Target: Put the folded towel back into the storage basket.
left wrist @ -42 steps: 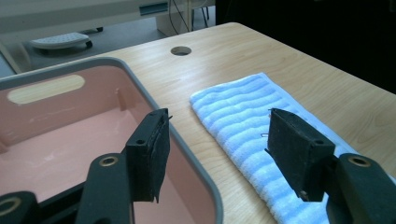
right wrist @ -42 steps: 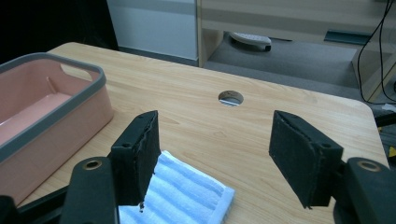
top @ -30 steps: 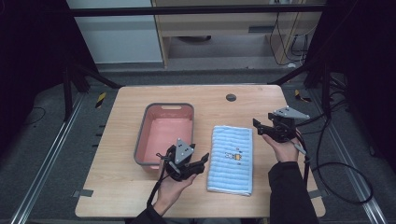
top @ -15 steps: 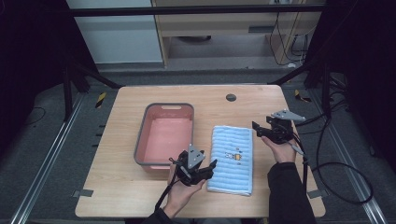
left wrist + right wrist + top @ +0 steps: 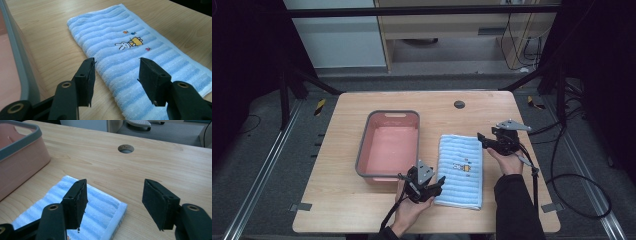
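Towel (image 5: pixel 460 171) looked soft, light, limp; best pinched at corners. Left gripper (image 5: pixel 433 186) and right gripper (image 5: pixel 482 137) both gaped wide, empty.

Before you: light wooden table (image 5: pixel 337 200) with round cable hole (image 5: pixel 459 104); bearing grey-rimmed pink plastic tub (image 5: pixel 388 115), folded blue striped towel (image 5: pixel 459 172).

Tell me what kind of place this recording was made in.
Probably a lab data-collection station, not a home: a wooden table inside a black metal frame, cables on grey carpet, and hazard-taped floor rails.
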Motion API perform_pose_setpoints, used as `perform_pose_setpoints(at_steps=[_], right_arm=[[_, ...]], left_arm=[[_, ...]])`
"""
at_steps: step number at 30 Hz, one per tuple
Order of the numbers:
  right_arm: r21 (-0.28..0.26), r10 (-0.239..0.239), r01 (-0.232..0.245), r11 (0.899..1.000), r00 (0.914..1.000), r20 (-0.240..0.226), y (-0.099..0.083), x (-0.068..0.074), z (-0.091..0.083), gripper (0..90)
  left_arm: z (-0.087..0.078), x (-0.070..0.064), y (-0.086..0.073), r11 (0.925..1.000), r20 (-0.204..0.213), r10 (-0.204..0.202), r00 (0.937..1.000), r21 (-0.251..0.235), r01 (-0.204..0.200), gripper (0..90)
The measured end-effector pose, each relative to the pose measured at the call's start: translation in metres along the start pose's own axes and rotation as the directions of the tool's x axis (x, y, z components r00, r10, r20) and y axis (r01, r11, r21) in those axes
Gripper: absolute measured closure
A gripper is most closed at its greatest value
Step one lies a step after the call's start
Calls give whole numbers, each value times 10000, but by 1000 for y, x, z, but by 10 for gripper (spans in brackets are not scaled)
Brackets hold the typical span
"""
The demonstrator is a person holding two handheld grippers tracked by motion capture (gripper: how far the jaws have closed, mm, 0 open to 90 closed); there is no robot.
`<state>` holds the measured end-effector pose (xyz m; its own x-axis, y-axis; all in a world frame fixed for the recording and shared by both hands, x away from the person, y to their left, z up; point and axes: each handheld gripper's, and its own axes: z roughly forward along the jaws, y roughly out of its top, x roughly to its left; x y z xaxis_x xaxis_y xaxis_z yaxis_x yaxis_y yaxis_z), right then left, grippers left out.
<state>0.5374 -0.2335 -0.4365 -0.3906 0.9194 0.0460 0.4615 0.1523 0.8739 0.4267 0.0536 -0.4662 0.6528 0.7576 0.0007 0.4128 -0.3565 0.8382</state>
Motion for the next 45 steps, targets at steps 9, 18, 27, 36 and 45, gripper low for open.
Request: perform_pose_setpoints(at_steps=[9,18,27,36,45], right_arm=[[377,135,-134,9992,9999,-24,-12,-1,11,406],[873,-35,42,9962,10000,-77,-20,3,26,428],[1367,121,-114,9905,9999,-41,-31,4,38,458],[1964,163,-144,9804,9998,-81,-43,3,47,492],[2253,286,-250,9740,9995,-126,-46,4,51,546]], left_arm=[[9,-5,-8,9991,-51,92,9999,423,-90,506],[16,-5,-17,9968,-87,-35,10000,796,42,553],[22,-4,-25,9948,-42,-269,9996,977,272,577],[27,-5,-28,9926,-17,-437,9990,1134,437,631],[28,-5,-27,9896,148,-736,9972,1254,712,685]])
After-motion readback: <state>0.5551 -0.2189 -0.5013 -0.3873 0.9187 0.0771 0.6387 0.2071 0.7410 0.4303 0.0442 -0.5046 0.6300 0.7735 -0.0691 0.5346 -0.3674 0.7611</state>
